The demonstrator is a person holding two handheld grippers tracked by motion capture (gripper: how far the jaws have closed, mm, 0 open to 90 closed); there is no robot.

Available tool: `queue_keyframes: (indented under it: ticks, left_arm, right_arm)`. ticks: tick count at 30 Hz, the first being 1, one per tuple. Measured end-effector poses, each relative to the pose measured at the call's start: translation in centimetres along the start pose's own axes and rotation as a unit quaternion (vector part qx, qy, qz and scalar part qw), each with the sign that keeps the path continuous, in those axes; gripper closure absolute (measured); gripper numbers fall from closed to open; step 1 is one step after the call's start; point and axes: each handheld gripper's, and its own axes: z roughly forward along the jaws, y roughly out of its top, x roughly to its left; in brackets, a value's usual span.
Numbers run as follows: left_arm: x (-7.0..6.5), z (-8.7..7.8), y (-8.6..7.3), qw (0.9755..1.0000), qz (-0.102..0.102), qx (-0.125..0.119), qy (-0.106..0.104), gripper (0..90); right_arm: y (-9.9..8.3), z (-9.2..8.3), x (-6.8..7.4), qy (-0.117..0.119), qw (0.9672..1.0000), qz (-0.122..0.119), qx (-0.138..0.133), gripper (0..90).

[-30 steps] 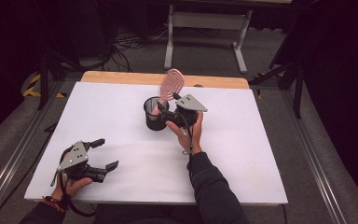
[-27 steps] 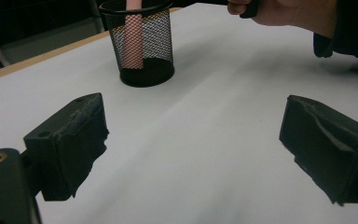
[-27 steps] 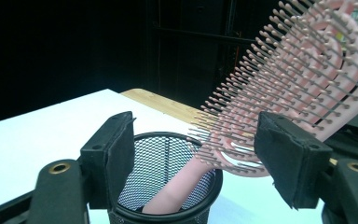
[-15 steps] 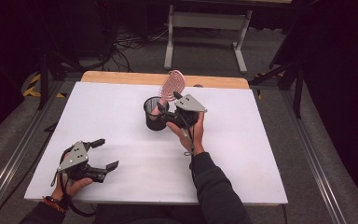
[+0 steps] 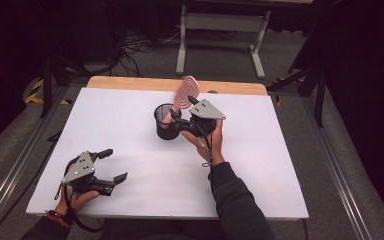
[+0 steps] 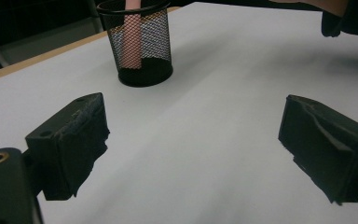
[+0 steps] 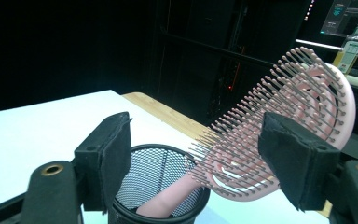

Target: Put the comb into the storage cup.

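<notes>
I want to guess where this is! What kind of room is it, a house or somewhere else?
Probably a lab or recording studio, not a house. A person works two hand-held grippers at a bare white table with black curtains around, cables trail over the grey floor, and a screen glows behind.

Hairbrush (image 5: 186, 92) handle-down in mesh cup (image 5: 166, 122), mid-table (image 5: 280, 165); right gripper (image 5: 182, 116) beside cup; left gripper (image 5: 111, 165) near front-left.

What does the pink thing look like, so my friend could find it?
On the white table, near the far edge, stands a black mesh cup. A pink hairbrush leans out of it, handle down. It is the only pink, bristly thing there.
</notes>
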Motion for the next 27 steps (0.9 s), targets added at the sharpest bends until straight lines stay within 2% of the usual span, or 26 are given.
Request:
queue_keyframes:
  ticks: [9,15,24,26,27]
  left_arm:
    - [0.0,0.1,0.0,1.0000,0.000,0.001,0.000,9.0]
    - [0.0,0.1,0.0,1.0000,0.000,0.003,0.000,9.0]
    - [0.0,0.1,0.0,1.0000,-0.002,0.003,0.001,9.1]
    - [-0.1,0.2,0.0,1.0000,0.003,0.008,0.001,9.1]
    - [-0.1,0.2,0.0,1.0000,0.003,0.008,0.000,9.1]
  right_arm:
    - [0.0,-0.7,-0.5,-0.001,1.0000,-0.003,0.002,24.7]
    - [0.3,-1.3,-0.7,0.001,1.0000,0.000,-0.008,23.0]
    - [0.7,-1.9,-0.6,-0.001,0.9996,-0.027,-0.001,21.2]
    - [0.9,-2.0,-0.6,-0.008,0.9993,-0.037,0.006,21.3]
    - [0.9,-2.1,-0.6,-0.004,0.9993,-0.036,0.007,21.5]
